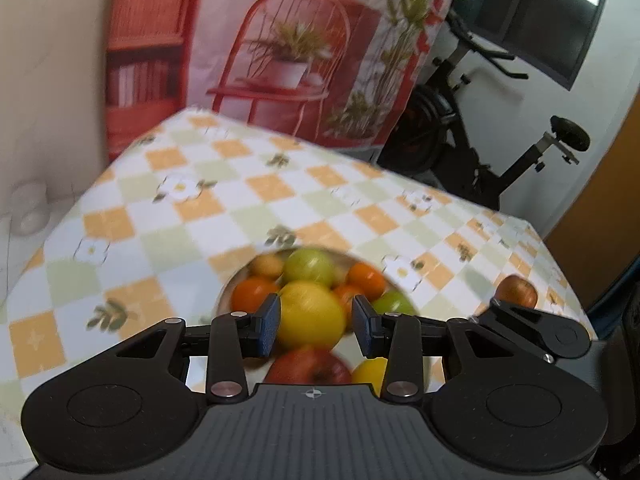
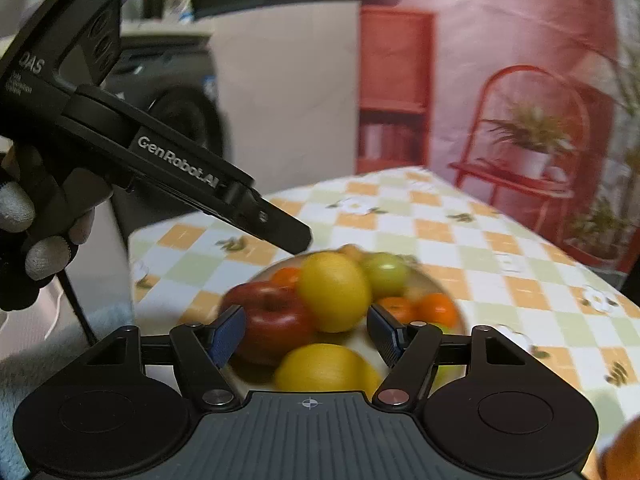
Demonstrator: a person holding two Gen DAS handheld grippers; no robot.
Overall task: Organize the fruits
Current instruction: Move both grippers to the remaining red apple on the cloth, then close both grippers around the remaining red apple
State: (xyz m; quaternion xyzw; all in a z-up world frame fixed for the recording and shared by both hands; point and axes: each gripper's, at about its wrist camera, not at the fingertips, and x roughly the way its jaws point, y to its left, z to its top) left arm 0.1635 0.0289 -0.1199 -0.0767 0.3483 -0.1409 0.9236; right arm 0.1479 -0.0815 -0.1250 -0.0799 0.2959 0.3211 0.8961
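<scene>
Yellow fruit sits between left gripper pads, above bowl

I see a table under a checked orange-green floral cloth, a pink printed backdrop with red chair and plants behind it, an exercise bike against the white wall, dark window upper right.

An orange, green and white checked tablecloth with daisies lies under yellow, orange, green and red fruits.
</scene>
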